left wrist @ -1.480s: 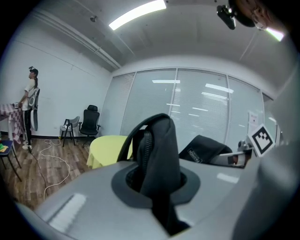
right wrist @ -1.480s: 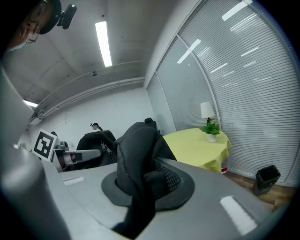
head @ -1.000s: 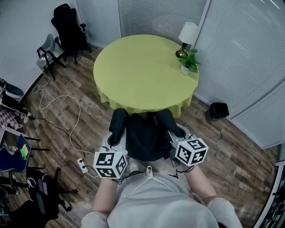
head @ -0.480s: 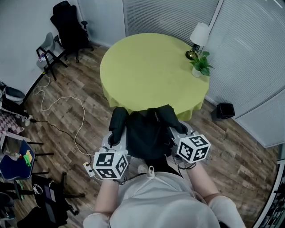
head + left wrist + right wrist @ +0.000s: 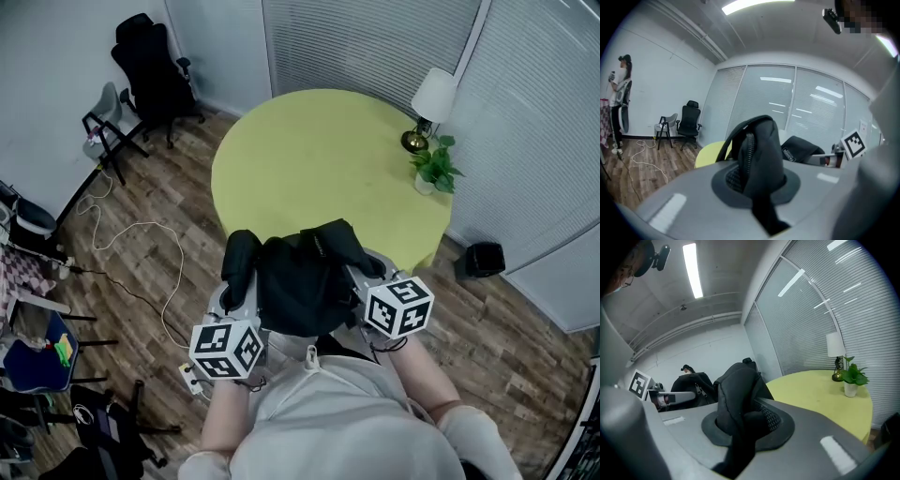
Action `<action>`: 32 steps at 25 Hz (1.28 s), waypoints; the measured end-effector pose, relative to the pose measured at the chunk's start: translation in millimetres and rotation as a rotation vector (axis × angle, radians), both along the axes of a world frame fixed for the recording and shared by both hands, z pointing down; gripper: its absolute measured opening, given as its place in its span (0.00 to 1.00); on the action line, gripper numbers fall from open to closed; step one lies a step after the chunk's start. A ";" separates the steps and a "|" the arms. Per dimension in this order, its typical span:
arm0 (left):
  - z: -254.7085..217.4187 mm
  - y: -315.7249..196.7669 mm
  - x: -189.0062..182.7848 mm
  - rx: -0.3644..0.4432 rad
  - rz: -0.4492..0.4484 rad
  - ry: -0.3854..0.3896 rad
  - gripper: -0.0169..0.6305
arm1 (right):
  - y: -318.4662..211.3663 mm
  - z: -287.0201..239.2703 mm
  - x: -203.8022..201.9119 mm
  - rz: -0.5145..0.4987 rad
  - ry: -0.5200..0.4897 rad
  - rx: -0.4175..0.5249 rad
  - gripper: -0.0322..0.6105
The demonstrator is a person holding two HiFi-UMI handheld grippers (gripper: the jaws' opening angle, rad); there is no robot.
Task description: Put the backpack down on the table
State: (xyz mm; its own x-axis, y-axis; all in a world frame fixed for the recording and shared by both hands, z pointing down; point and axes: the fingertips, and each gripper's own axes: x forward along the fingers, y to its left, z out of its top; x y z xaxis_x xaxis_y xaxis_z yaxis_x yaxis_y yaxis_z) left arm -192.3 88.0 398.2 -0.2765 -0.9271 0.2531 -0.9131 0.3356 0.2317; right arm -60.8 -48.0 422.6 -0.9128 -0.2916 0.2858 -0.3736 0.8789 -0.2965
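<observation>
The left gripper (image 5: 757, 180) is shut tight. Its two jaws pinch a black padded strap, the left strap (image 5: 757, 145), which sticks up between them. The right gripper (image 5: 743, 425) is shut the same way on the right strap (image 5: 736, 390). Neither one is empty, and neither one is letting go.

Both straps belong to the backpack (image 5: 300, 281). It is black and hangs between the two grippers, right in front of the person. From the head view, its far side is at the near edge of the table (image 5: 309, 159). I cannot tell if a bit of the bag is already over the edge or just beside it. It does not look like it rests on the table yet.

The table is round with a yellow-green cloth. Most of its top is bare. A lamp (image 5: 433, 98) and a small plant (image 5: 436, 169) stand close together at the far right side, well apart from the bag.

So the carrying part looks almost done, I think. The bag is up and close to the table. What is left is to bring it over the cloth, lower it onto the bare part, and then open both grippers to let the straps go.
</observation>
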 end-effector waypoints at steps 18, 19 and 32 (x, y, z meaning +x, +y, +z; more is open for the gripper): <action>8.4 -204.8 -71.7 -0.005 0.021 -0.034 0.07 | -197.6 0.6 -65.8 0.008 0.000 0.013 0.14; 9.1 -211.9 -77.5 -0.010 0.033 -0.029 0.07 | -202.6 0.8 -69.8 0.019 0.004 0.010 0.14; 7.9 -332.6 -154.7 -0.038 0.304 -0.024 0.07 | -284.1 -1.5 -116.3 0.284 0.009 -0.019 0.14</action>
